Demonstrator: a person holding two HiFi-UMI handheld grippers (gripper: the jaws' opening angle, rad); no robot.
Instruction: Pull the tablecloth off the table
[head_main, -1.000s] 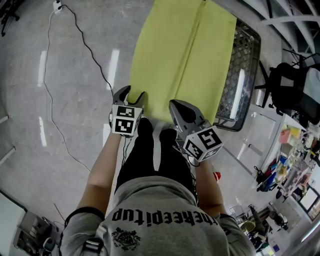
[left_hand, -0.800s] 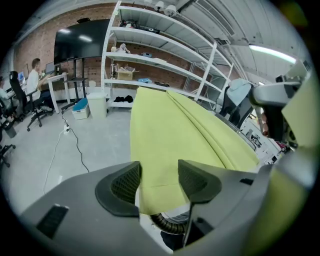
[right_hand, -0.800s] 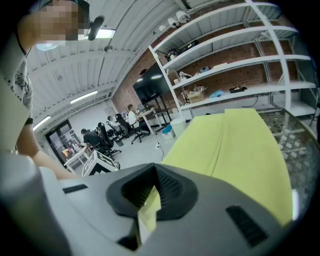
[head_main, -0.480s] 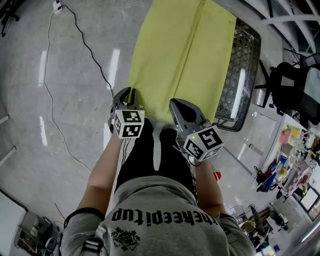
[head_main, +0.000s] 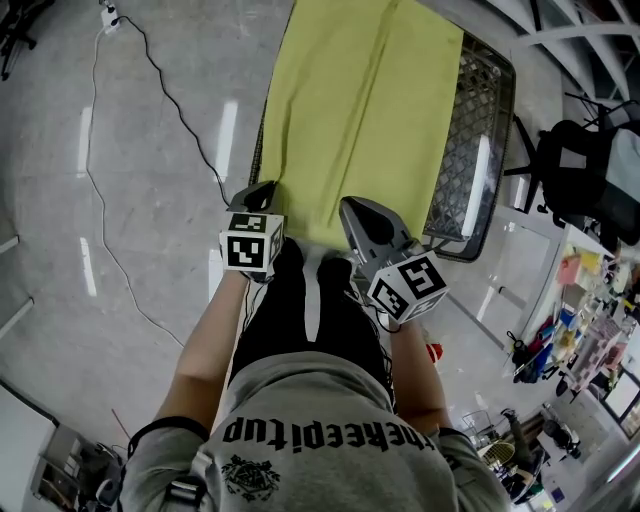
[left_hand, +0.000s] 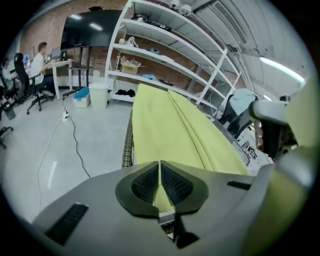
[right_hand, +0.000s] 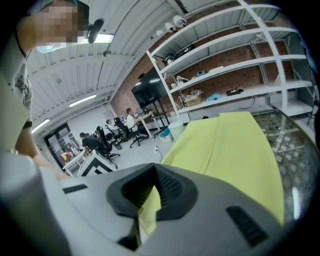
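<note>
Two near-edge spots of the limp, light tablecloth (head_main: 360, 100) are being pinched by just-closed left hand-held gripper (head_main: 262, 192) and clenched right hand-held gripper (head_main: 352, 208).

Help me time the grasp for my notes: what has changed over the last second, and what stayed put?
The left gripper stood open at the near edge of the tablecloth; its jaws have just been closing and now pinch that edge. The right gripper stayed shut on the same edge, and the cloth still lies spread over the mesh table.
</note>
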